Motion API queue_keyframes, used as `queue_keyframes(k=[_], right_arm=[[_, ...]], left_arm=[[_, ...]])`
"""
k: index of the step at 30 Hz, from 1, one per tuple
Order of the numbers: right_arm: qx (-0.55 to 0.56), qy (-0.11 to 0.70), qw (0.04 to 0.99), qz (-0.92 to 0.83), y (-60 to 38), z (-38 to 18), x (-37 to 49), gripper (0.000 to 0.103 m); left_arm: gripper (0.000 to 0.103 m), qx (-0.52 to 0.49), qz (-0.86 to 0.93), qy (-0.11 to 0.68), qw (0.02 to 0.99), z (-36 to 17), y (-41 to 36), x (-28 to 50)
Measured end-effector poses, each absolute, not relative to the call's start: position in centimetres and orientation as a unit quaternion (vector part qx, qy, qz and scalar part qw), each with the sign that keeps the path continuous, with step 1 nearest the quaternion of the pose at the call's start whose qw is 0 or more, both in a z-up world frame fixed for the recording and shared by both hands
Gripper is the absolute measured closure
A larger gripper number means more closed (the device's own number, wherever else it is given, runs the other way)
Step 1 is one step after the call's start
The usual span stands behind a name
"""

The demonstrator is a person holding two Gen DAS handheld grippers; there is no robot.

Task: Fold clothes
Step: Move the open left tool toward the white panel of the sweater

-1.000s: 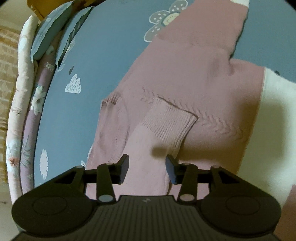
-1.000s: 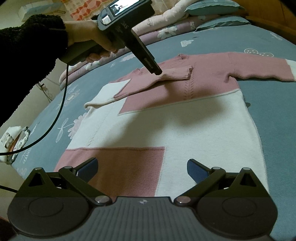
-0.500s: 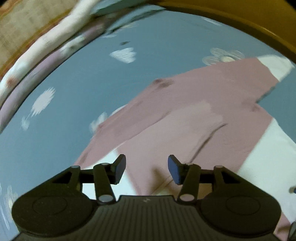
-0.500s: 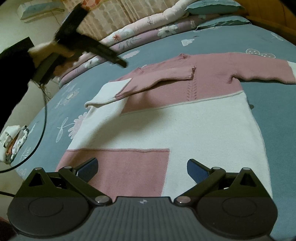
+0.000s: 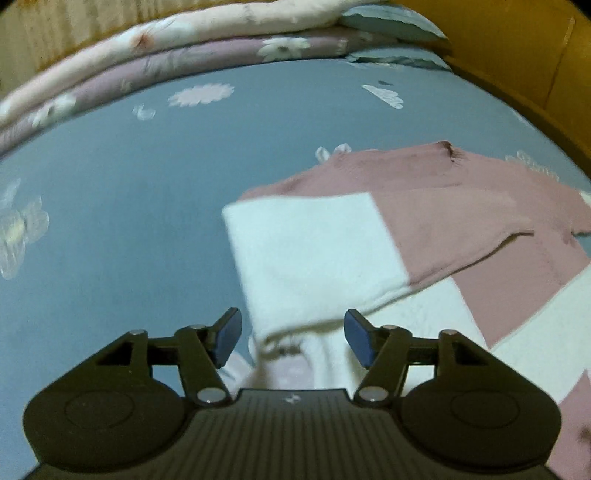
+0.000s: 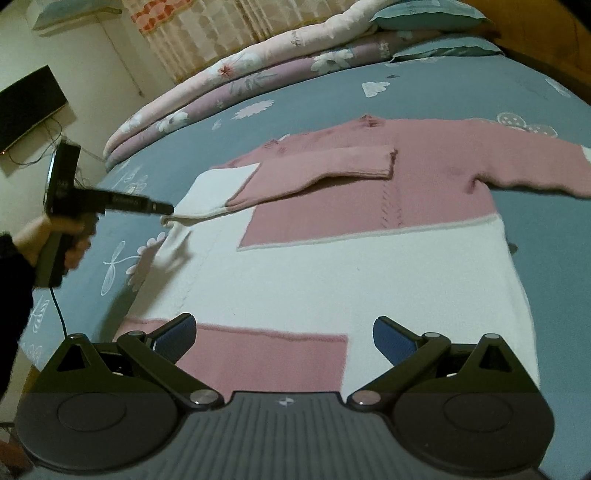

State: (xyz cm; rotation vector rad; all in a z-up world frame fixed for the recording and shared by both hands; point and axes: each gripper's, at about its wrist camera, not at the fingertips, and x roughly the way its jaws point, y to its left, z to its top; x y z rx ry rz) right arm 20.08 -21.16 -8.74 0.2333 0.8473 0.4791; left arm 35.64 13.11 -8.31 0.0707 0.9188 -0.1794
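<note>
A pink and white knitted sweater lies flat on the blue bed. Its left sleeve is folded across the chest; the other sleeve stretches out to the right. In the left wrist view the folded sleeve's white shoulder part lies just ahead of my left gripper, which is open with the fold edge between its fingers. The right wrist view shows that gripper at the sweater's left edge. My right gripper is open above the sweater's hem, holding nothing.
Rolled pink and purple floral quilts and blue pillows line the far side of the bed. A wooden headboard rises at the right. A person's hand in a dark sleeve holds the left tool; a wall screen hangs at left.
My left gripper left the sleeve cuff on the chest and swung back to the sweater's left edge at the folded shoulder. The right gripper stayed in place, open.
</note>
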Motion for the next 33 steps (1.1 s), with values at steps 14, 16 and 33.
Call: queue_keyframes(k=[14, 16, 33], right_arm=[[0.083, 0.424, 0.872, 0.229, -17.6, -7.8, 23.7, 0.0], [0.076, 0.425, 0.872, 0.231, -17.0, -7.8, 24.4, 0.0], [0.098, 0.423, 0.873, 0.222, -17.6, -8.1, 33.1, 0.0]], left_arm=[[0.041, -0.058, -0.099, 0.441, 0.89, -11.4, 18.2, 34.5], [0.042, -0.044, -0.1, 0.446, 0.888, -11.3, 18.2, 35.0], [0.04, 0.018, -0.156, 0.466, 0.871, -11.5, 18.7, 36.9]])
